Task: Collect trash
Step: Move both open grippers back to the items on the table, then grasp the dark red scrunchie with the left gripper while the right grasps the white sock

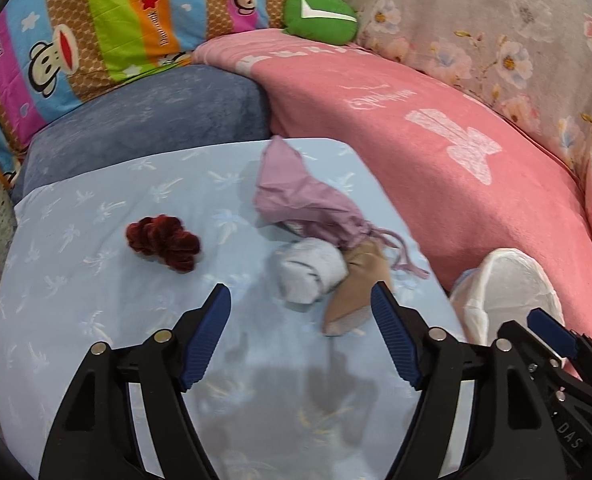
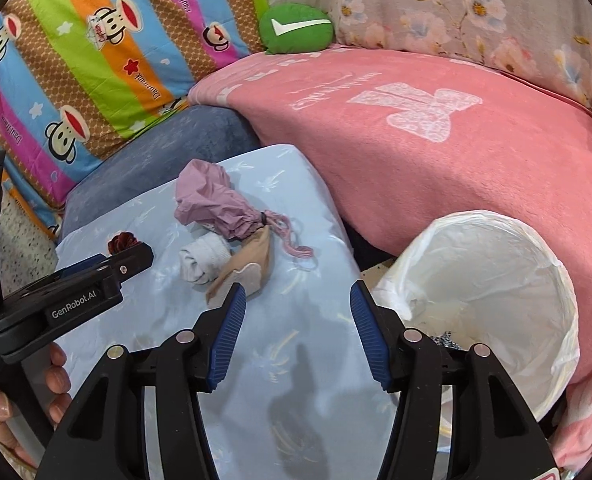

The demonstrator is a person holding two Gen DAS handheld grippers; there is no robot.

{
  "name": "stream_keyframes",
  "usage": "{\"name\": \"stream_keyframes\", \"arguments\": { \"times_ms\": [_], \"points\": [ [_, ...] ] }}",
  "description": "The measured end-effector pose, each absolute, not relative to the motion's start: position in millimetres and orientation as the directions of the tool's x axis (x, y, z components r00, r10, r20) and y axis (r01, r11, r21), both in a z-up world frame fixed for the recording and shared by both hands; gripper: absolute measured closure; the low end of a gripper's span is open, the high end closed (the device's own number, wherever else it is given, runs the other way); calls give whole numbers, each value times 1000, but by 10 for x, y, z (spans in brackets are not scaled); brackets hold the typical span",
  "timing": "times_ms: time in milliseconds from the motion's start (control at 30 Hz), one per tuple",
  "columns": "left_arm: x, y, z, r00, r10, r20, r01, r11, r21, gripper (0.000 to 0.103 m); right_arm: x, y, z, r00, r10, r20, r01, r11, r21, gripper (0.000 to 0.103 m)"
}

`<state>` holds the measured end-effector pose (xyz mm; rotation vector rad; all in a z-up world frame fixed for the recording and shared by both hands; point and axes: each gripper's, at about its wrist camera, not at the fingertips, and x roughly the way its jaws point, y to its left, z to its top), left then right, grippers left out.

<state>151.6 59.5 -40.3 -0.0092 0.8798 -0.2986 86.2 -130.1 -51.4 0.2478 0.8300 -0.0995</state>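
On the light blue cloth (image 1: 96, 280) lie a dark red scrunchie (image 1: 162, 242), a folded mauve umbrella (image 1: 300, 196), a rolled grey-white sock (image 1: 310, 274) and a beige sock (image 1: 356, 288). My left gripper (image 1: 300, 288) hovers open just short of the rolled sock, nothing between its jaws. In the right wrist view my right gripper (image 2: 298, 288) is open and empty over bare cloth. The beige sock (image 2: 248, 264) lies by its left fingertip. A bin with a white liner (image 2: 484, 280) stands to its right, with some scraps inside.
A pink blanket (image 2: 436, 168) covers the sofa seat behind the bin. A blue cushion (image 1: 148, 120), a striped monkey-print quilt (image 1: 96, 20) and a green pouch (image 1: 320, 16) sit at the back. A hand (image 2: 56, 380) holds the left gripper (image 2: 142, 256) at the left.
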Motion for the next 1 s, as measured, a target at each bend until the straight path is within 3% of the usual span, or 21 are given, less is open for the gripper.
{"name": "stream_keyframes", "arguments": {
  "times_ms": [500,767,1000],
  "points": [
    [1914,1351,-600,601,-132,-788,91,991,-97,27,1416,-674,-699,646,80,-759,81,982,173,49],
    [2233,1467,-707,600,-106,-793,48,994,-97,15,1862,-412,-871,623,93,-777,54,985,161,49],
    [2518,1527,-894,563,-112,-819,11,992,-129,14,2187,-291,-1087,599,83,-796,56,988,146,42]
  ]
}}
